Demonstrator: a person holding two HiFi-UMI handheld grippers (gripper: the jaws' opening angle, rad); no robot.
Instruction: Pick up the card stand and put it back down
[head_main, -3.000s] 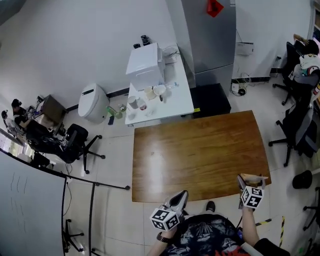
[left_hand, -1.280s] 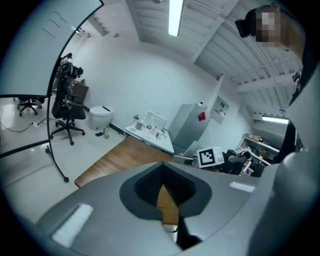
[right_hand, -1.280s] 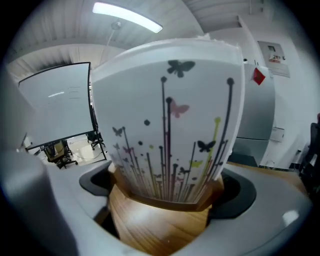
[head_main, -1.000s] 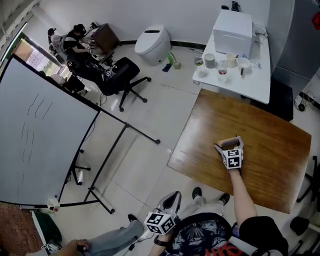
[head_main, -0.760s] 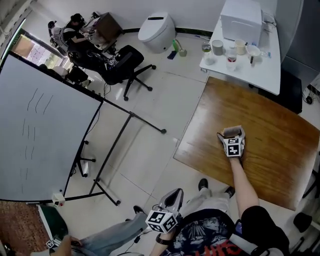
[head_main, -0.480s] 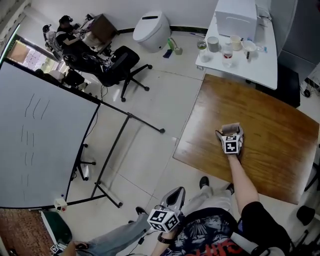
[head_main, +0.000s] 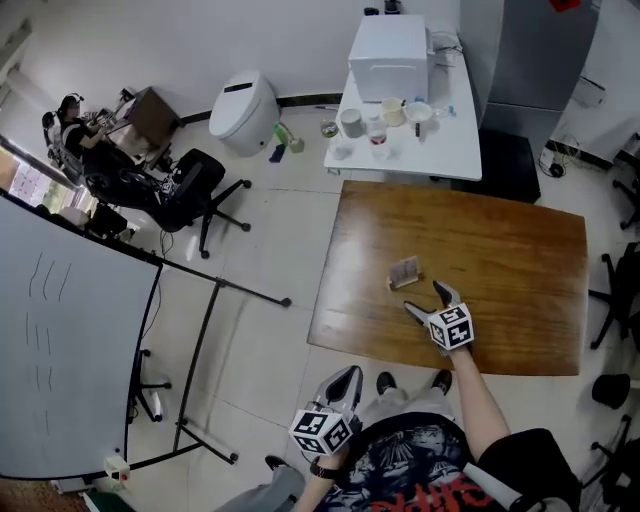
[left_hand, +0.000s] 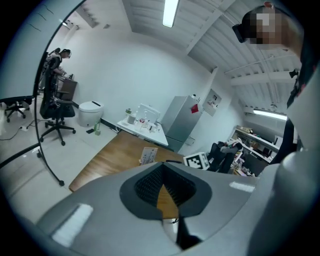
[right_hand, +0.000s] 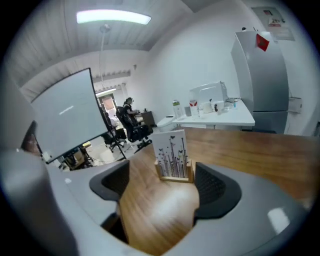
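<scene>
The right hand-held gripper hovers low over the wooden worktop, near the edge closest to the person, with its marker cube facing up. In the right gripper view its jaws stand fairly wide apart. They have just been closing, and only bare wood shows between the pads. The card stand sits just ahead of this gripper's fingertips, roughly in line with the gap and a little toward the right-hand pad. It is near the pads without touching either one.

The card stand is a pale wooden base holding a white card printed with dark stems and small butterflies. It stands upright on the worktop with its printed face toward the right hand-held gripper.

The left hand-held gripper is held close to the person's body, off the worktop and over the floor, behind and to the left of the right one. It is well apart from the card stand. In the left gripper view its jaws are brought together at the tips and hold nothing. Ahead of them are the card stand and the right gripper's marker cube.

Far beyond the right hand-held gripper, past the worktop's far edge, a white side table carries a white box and some cups. Off to the left of both grippers stand a whiteboard and an office chair.
</scene>
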